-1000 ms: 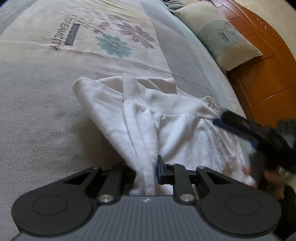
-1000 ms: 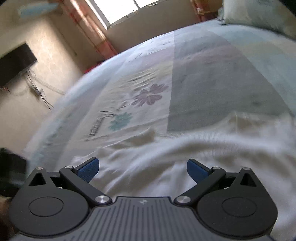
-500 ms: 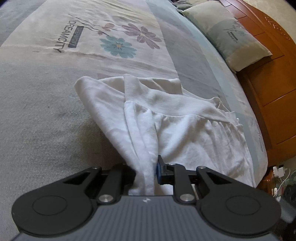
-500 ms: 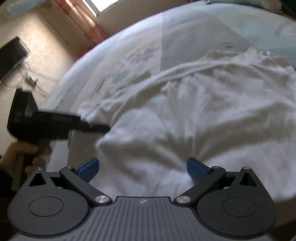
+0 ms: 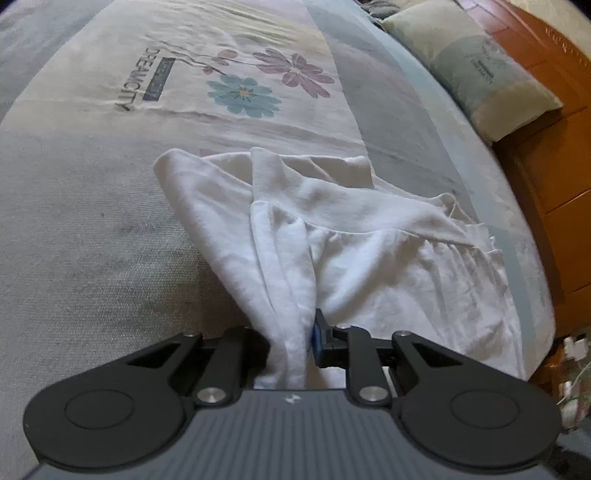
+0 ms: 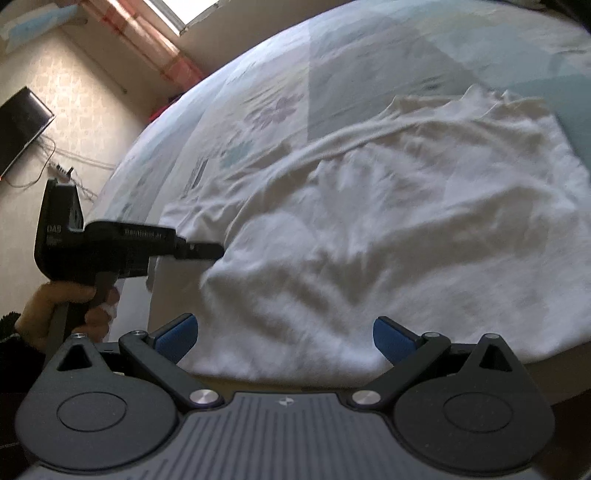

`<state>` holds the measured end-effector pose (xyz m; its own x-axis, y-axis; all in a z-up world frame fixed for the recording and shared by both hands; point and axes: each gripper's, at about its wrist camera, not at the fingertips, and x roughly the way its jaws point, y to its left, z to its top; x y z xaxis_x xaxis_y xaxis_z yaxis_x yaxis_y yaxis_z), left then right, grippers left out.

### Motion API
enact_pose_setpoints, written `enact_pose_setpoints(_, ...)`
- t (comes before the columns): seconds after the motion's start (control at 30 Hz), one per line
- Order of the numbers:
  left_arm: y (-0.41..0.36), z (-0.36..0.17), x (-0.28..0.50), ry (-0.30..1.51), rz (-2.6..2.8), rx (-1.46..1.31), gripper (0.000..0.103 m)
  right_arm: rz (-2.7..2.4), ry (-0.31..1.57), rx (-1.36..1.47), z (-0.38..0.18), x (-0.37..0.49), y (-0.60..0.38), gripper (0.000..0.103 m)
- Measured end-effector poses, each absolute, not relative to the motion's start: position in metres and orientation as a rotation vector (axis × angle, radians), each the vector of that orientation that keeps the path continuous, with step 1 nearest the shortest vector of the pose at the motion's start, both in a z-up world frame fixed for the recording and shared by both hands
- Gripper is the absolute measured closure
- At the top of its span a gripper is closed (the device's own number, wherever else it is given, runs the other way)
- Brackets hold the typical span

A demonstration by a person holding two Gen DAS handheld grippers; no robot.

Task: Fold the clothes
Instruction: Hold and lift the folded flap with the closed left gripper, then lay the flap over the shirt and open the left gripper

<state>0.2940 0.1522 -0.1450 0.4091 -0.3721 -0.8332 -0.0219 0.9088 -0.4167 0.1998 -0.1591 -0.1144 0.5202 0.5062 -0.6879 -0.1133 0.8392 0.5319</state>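
Observation:
A white garment [image 5: 369, 258] lies crumpled on the bed near its edge. My left gripper [image 5: 291, 343] is shut on a bunched fold of it, and the cloth rises from the bed into the jaws. In the right wrist view the same white garment [image 6: 388, 229] spreads across the bed. There the left gripper [image 6: 207, 251] shows at the left, held by a hand [image 6: 55, 306], pinching the garment's edge. My right gripper [image 6: 284, 336] stands open above the garment's near edge, nothing between its blue pads [image 6: 177, 332].
The bedspread [image 5: 147, 110] has printed flowers and lettering. A pillow [image 5: 476, 66] lies against a wooden headboard [image 5: 554, 147] at the right. Past the bed in the right wrist view are a wall-mounted screen [image 6: 18, 125], cables and a curtained window [image 6: 166, 14].
My right gripper has drawn back from over the garment to its near edge, open throughout. It has left the left wrist view. The left gripper keeps its hold on the fold.

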Motion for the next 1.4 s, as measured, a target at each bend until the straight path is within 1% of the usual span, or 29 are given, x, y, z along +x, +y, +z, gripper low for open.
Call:
enact_pose_setpoints(0.03, 0.149, -0.143, 0.295, 1.142, -0.227, -0.375, 0.086, 0.388, 0.953, 0.457, -0.112, 0.2, -0.163, 0.0)
enact_pose_setpoints(0.2, 0.142, -0.134, 0.299, 1.171, -0.218, -0.325, 0.086, 0.453, 0.886, 0.438, -0.097, 0.194, -0.181, 0.0)
enact_pose_setpoints(0.37, 0.124, -0.108, 0.298, 1.163, -0.233, -0.229, 0.086, 0.451, 0.817, 0.29, -0.084, 0.19, -0.192, 0.0)
enact_pose_setpoints(0.5, 0.108, -0.083, 0.299, 1.149, -0.249, -0.2, 0.086, 0.478, 0.817, 0.2, -0.083, 0.192, -0.196, 0.0)
enact_pose_setpoints(0.77, 0.056, -0.044, 0.306, 1.134, -0.338, -0.173, 0.086, 0.513, 0.774, 0.252, -0.083, 0.183, -0.217, 0.0)
enact_pose_setpoints(1.03, 0.013, -0.03, 0.318, 1.123, -0.415, -0.244, 0.086, 0.486, 0.728, 0.302, -0.075, 0.172, -0.248, 0.0)
enact_pose_setpoints(1.23, -0.019, -0.029, 0.327, 1.138, -0.439, -0.259, 0.086, 0.461, 0.792, 0.216, -0.073, 0.168, -0.253, 0.0)
enact_pose_setpoints(1.4, -0.048, -0.032, 0.336, 1.161, -0.444, -0.246, 0.086, 0.43, 0.805, 0.141, -0.069, 0.159, -0.256, 0.0)
